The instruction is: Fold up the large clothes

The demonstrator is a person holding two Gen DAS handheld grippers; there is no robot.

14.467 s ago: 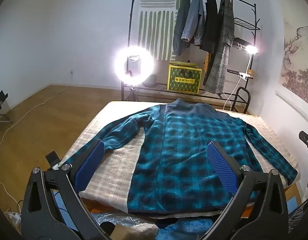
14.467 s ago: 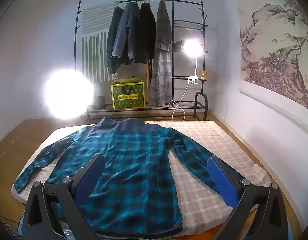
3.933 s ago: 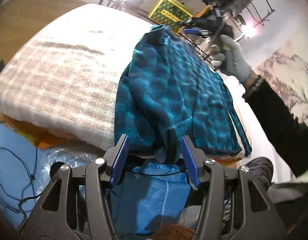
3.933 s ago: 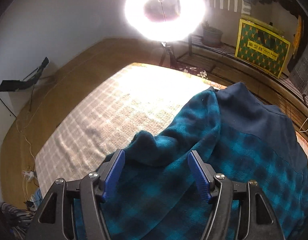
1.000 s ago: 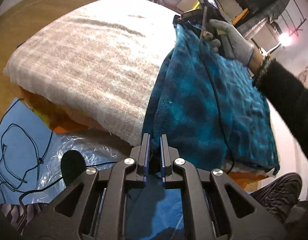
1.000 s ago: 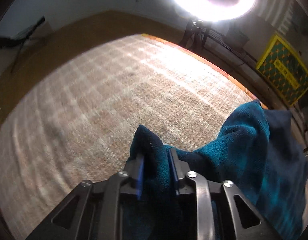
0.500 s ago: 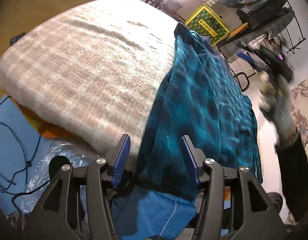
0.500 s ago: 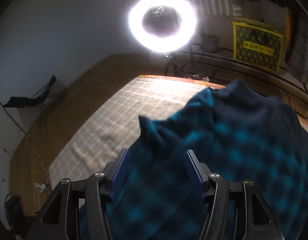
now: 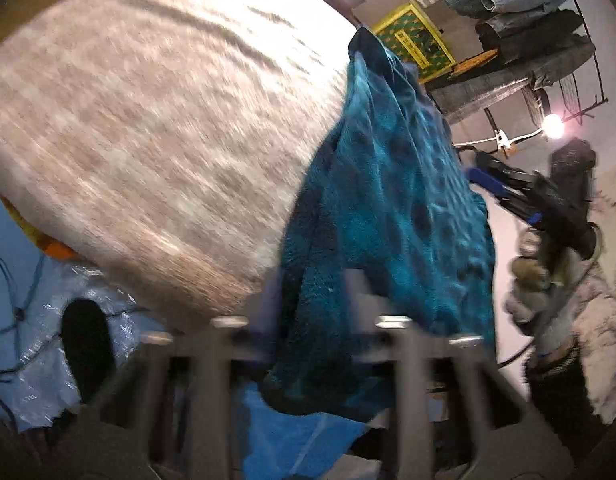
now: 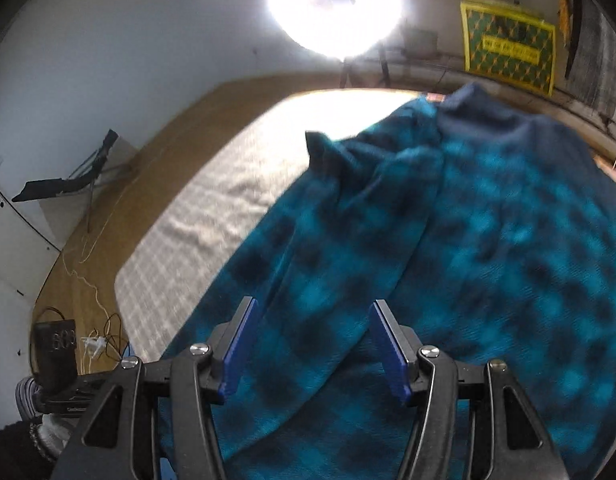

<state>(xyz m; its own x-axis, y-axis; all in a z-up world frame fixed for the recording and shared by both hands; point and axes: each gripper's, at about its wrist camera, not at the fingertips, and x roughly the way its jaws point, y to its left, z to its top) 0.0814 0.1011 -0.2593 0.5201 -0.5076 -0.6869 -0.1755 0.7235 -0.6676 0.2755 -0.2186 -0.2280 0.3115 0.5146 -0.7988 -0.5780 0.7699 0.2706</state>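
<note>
Behind the bed [image 10: 195,216] a bright ring lamp [image 10: 334,4] shines, and a yellow box [image 10: 508,50] sits on a low rack by the wall. On the bed lies a pale checked blanket [image 9: 147,128]. The big blue checked shirt [image 9: 392,184] lies along one side of the bed, folded in on itself, with its bottom edge hanging over the near end.

The left gripper [image 9: 308,320] is very blurry. Its jaws are closing, and the shirt's bottom edge lies right between them. The blur hides whether the pads press the cloth yet, so I cannot tell if it has a hold.

The right gripper [image 10: 314,344] hangs above the shirt. Its jaws are part way open and hold nothing. A folded sleeve [image 10: 348,216] runs under it.

I think the step now is to grab the bottom edge for the next fold. To do it well, the left jaws should bite all the layers at the edge, not just the top one. The right gripper should come down beside it and take the same edge, well apart from the left. Then both can lift together and lay the edge up toward the collar [image 10: 504,116]. If only one layer is held, the fold may slip open.
</note>
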